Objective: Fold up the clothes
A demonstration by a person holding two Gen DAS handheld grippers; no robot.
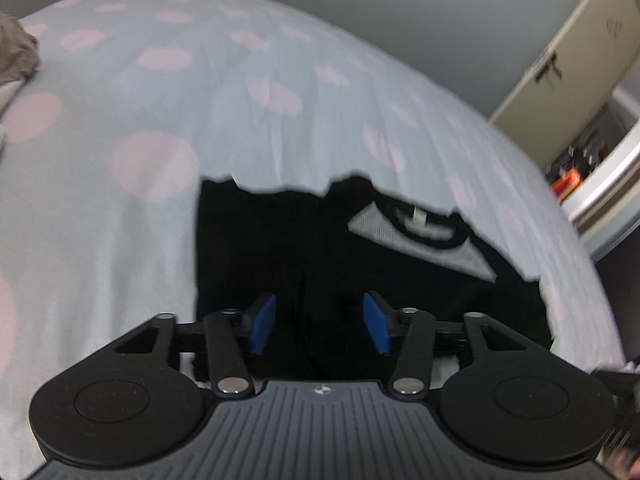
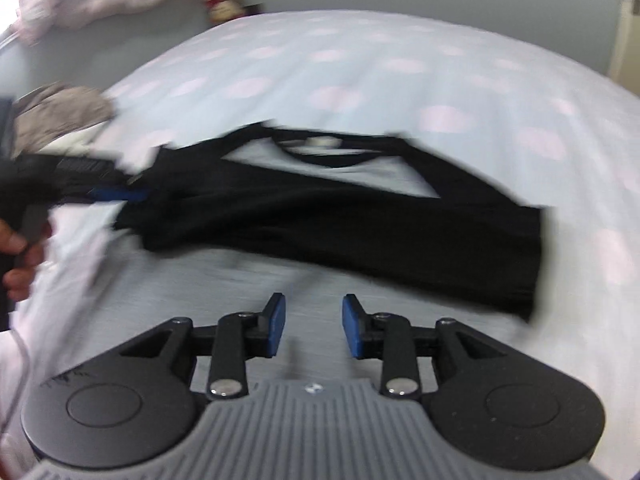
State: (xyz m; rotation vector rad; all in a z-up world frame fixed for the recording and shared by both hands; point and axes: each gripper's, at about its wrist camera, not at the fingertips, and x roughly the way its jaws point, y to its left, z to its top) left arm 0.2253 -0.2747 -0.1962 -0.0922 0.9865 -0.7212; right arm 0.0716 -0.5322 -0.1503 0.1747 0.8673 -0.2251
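Observation:
A black shirt (image 1: 280,264) with a grey panel below its neckline lies partly folded on the bed (image 1: 160,100). My left gripper (image 1: 319,322) hovers over the shirt's near part. Its blue pads stand apart, with only dark cloth seen below the gap. In the right wrist view the same shirt (image 2: 320,216) stretches across the bed (image 2: 360,60), and the left gripper (image 2: 120,194) sits at the shirt's left end. My right gripper (image 2: 314,326) is open above the bare sheet in front of the shirt, with nothing between its pads.
The sheet is pale blue with pink dots. A brownish heap of clothes (image 2: 60,112) lies at the bed's left side. A person's hand (image 2: 20,256) holds the left gripper. A cream cupboard (image 1: 560,60) stands beyond the bed's right edge.

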